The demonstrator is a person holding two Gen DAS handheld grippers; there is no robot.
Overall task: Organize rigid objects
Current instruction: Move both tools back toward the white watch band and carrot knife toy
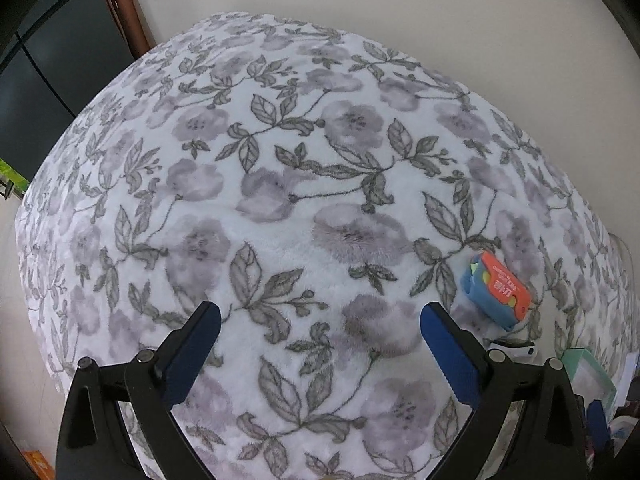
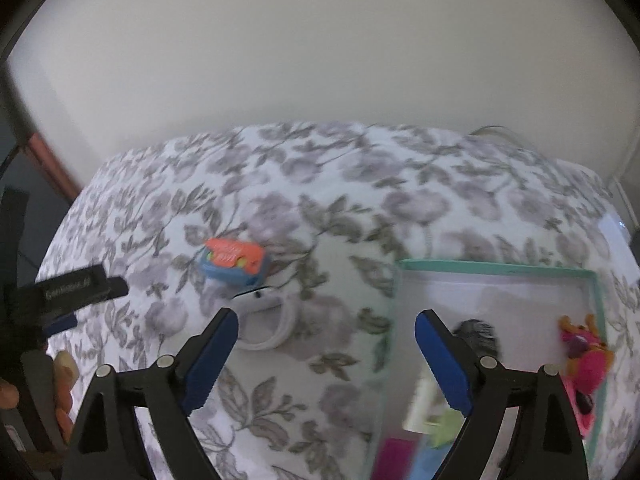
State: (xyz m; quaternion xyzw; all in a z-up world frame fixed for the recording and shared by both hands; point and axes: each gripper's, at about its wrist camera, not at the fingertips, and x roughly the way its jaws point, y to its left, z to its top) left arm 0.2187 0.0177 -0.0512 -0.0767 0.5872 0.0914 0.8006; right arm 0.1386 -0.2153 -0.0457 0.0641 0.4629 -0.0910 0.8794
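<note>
Item: orange-and-blue box (image 2: 234,261), small, stiff, probably light, lay on the floral-covered bench (image 1: 280,152) left of the green-rimmed tray (image 2: 496,267); your left gripper (image 1: 320,320) and right gripper (image 2: 326,326) hung spread, empty; pinch its long sides.

Fuzzy floral fleece cloth (image 1: 304,184); glossy plastic orange-blue box (image 1: 496,290).

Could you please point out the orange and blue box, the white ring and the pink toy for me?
orange and blue box (image 2: 234,261), right wrist view, orange top face.
white ring (image 2: 280,330), right wrist view, its right rim.
pink toy (image 2: 586,364), right wrist view, its body.
</note>
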